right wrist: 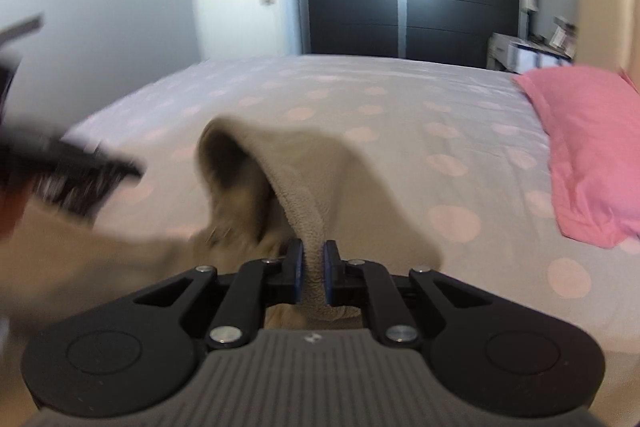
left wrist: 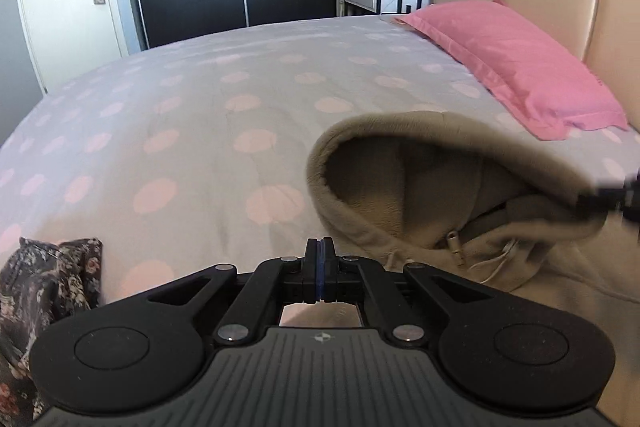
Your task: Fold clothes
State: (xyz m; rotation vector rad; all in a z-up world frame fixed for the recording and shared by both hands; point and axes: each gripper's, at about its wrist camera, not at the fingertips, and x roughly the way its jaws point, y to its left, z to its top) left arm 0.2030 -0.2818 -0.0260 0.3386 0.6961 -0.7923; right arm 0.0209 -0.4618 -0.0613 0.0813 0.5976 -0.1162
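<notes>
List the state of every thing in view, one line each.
Beige fleece hooded sweatshirt: unfolded, hood lifted, gaping open.
Right gripper: shut on the hood fabric.
Left gripper: shut, holding nothing.
Pink pillow: lying flat by the headboard.
Dark floral garment: crumpled at the bed's edge.

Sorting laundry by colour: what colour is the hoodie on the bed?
Beige hoodie, clearest in the left wrist view.
</notes>
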